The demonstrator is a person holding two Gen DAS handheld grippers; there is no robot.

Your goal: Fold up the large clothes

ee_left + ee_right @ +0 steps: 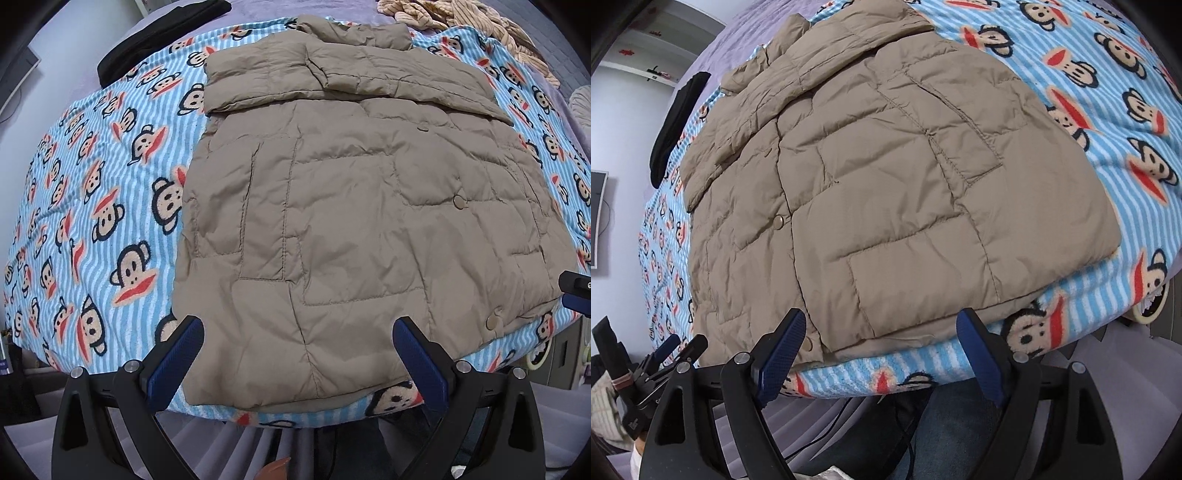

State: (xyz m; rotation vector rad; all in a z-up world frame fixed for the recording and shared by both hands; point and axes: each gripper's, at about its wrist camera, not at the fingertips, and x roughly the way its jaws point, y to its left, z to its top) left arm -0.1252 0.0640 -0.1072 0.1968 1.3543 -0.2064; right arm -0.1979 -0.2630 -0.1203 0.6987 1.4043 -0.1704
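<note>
A tan quilted puffer jacket [351, 206] lies flat on a blue striped monkey-print blanket [92, 192], front up, with both sleeves folded across the chest near the collar. Its hem reaches the bed's near edge. My left gripper [299, 332] is open and empty, hovering over the hem's left half. My right gripper [881, 328] is open and empty over the hem's right half of the jacket [886, 177]. The right gripper's tip shows at the left wrist view's right edge [576, 291]; the left gripper shows low left in the right wrist view [665, 354].
A black garment [159, 37] lies at the blanket's far left. A beige striped knit [480, 22] lies at the far right. The bed's front edge drops off just below the hem, with a purple sheet [236, 439] hanging down. The blanket [1108, 110] extends right of the jacket.
</note>
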